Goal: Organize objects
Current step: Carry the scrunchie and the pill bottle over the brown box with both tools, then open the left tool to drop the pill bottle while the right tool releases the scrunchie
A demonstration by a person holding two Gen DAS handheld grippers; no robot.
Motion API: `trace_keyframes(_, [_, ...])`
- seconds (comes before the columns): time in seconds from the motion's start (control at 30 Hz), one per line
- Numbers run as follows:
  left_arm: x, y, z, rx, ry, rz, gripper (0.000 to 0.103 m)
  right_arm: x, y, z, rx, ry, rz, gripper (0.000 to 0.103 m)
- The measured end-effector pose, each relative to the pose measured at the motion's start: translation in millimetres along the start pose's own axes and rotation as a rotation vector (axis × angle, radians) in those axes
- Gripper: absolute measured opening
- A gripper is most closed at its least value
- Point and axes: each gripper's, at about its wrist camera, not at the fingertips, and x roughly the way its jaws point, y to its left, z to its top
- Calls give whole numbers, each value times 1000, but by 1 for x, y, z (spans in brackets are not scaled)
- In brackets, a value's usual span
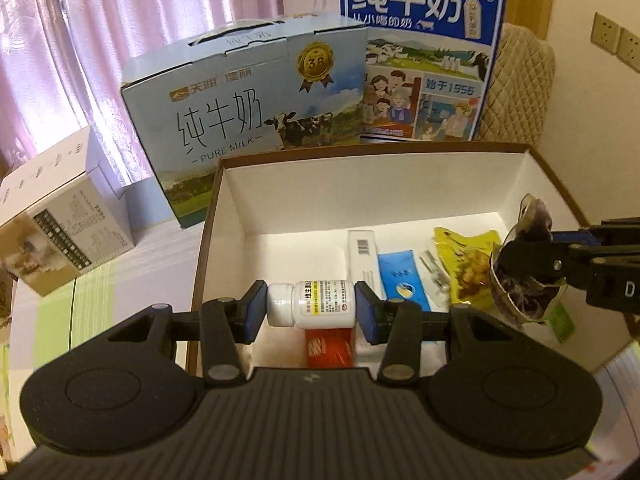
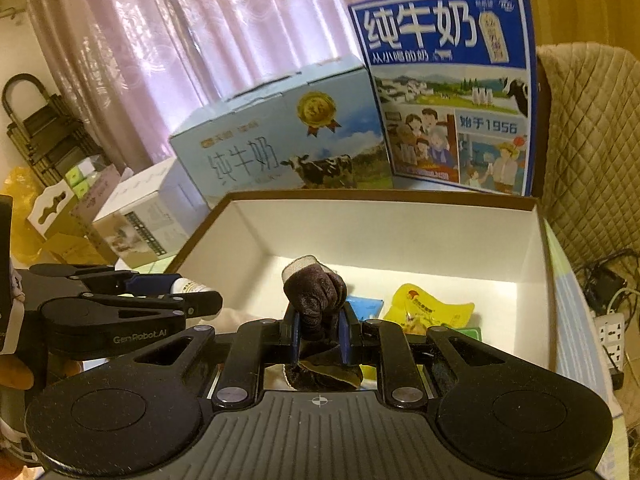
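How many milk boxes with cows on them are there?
2. The light blue milk box stands behind the open box's left corner; the dark blue milk box stands upright to its right. Others may be hidden.

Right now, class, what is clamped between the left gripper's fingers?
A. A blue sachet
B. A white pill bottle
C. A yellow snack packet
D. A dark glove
B: the left gripper has its blue pads pressed on both ends of the white pill bottle, held sideways over the open box.
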Motion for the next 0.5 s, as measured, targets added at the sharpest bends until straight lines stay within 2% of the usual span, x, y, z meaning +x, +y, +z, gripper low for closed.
trace_keyframes(0.5, [67,0,34,62,56,43,42,66,-30,27,52,70,-40,15])
